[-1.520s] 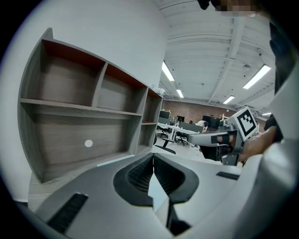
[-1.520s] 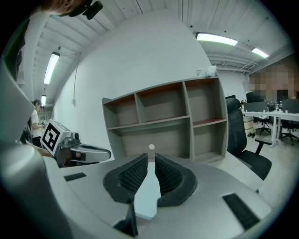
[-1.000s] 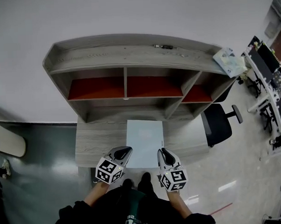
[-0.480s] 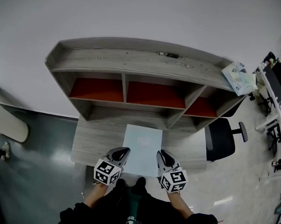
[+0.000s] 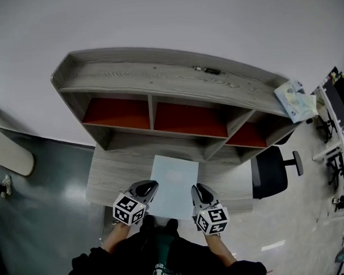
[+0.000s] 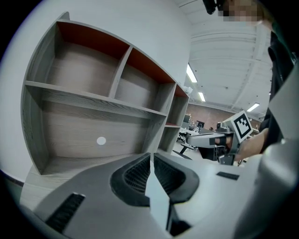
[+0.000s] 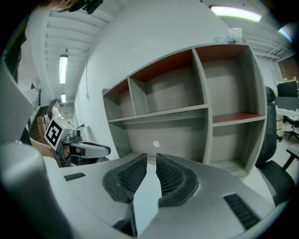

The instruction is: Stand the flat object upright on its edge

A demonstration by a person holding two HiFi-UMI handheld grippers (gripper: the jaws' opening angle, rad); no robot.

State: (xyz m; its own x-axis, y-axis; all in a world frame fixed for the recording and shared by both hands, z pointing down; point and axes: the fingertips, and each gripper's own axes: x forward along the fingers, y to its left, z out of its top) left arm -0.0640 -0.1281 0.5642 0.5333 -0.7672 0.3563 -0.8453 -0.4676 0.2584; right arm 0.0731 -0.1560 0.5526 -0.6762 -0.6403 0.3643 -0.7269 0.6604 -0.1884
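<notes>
A flat, pale blue-white board [image 5: 175, 182] sits over the grey wooden desk [image 5: 114, 173], and its near edge reaches past the desk's front. My left gripper [image 5: 152, 187] is shut on the board's left side. My right gripper [image 5: 196, 189] is shut on its right side. In the left gripper view the board's thin edge [image 6: 158, 203] runs between the shut left gripper's [image 6: 152, 156] ribbed pads. The right gripper view shows the same: the board [image 7: 145, 198] is clamped in the right gripper [image 7: 151, 156]. I cannot tell whether the board touches the desk.
A grey shelf unit [image 5: 158, 89] with red-backed compartments stands at the back of the desk. A small dark object [image 5: 208, 70] and a pale bundle [image 5: 297, 100] lie on its top. A black office chair [image 5: 273, 172] stands to the right of the desk.
Both grippers, still clamped on the board, have come a little nearer to me with it. The head view has also swung, so the shelf sits lower in the picture.
</notes>
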